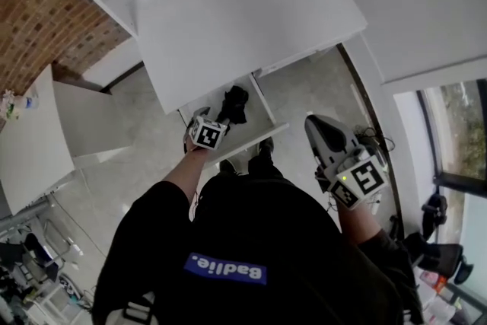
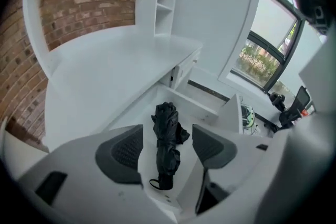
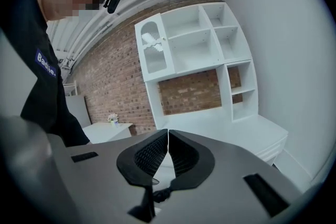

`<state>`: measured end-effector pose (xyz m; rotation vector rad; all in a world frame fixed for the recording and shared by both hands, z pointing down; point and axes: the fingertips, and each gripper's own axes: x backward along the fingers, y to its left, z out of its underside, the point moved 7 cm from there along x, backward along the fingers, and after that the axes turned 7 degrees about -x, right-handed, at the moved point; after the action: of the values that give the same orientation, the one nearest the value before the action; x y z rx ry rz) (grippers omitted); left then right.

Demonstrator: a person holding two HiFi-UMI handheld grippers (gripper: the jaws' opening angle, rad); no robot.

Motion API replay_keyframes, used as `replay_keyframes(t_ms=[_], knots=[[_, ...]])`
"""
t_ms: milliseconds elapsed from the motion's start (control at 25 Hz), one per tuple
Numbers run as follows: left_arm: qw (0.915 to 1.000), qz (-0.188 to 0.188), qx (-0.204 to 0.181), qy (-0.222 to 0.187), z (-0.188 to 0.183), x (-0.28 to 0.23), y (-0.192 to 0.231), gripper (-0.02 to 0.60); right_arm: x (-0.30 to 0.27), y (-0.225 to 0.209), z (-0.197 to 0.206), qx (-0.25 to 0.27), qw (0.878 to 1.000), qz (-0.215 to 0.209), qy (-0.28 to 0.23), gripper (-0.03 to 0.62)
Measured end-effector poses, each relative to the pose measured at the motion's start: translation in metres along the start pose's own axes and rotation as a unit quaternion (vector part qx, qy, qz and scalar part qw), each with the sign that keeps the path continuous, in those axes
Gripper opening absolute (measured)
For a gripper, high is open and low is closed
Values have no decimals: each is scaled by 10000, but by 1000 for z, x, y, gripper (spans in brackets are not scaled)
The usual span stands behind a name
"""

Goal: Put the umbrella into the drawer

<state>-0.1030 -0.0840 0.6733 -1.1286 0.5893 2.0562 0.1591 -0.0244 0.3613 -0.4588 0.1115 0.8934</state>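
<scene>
A folded black umbrella (image 2: 167, 145) lies inside the open white drawer (image 2: 205, 105) under the desk; in the head view the umbrella (image 1: 234, 104) shows dark in the drawer (image 1: 259, 139). My left gripper (image 2: 167, 145) hangs above it, open, jaws apart on either side with nothing touching the pads. It appears in the head view as the left gripper (image 1: 207, 131) over the drawer's near end. My right gripper (image 3: 168, 150) is shut and empty, pointing at the shelving; in the head view the right gripper (image 1: 323, 135) is held off to the right of the drawer.
A white desk top (image 1: 236, 19) spreads above the drawer, with white shelving (image 3: 194, 44) and a brick wall (image 3: 126, 81) behind. A window (image 2: 262, 50) lies right. A small white table (image 1: 30, 141) stands left. Cables and gear (image 1: 434, 240) sit on the floor at right.
</scene>
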Motion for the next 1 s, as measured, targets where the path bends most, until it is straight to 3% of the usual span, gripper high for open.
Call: replay_keyframes(t_ms=[160,360,760,1000], knots=[[9958,-72,388,-823,-18,55,-4,274,-5,18,-4,124,9995,-239,-173,31],[9818,-55,578,-1807,-35,127,-14,231,-9,36,-3,150,9987,-466,-109,31],[9531,-95,624,-2961,-61,218,-35,81,-25,54,-8,225,9958,-872,-135,31],[9346,-131,554,-3510,-79,261,-49,43,-36,69,-12,210,9917,-1244,-237,31]])
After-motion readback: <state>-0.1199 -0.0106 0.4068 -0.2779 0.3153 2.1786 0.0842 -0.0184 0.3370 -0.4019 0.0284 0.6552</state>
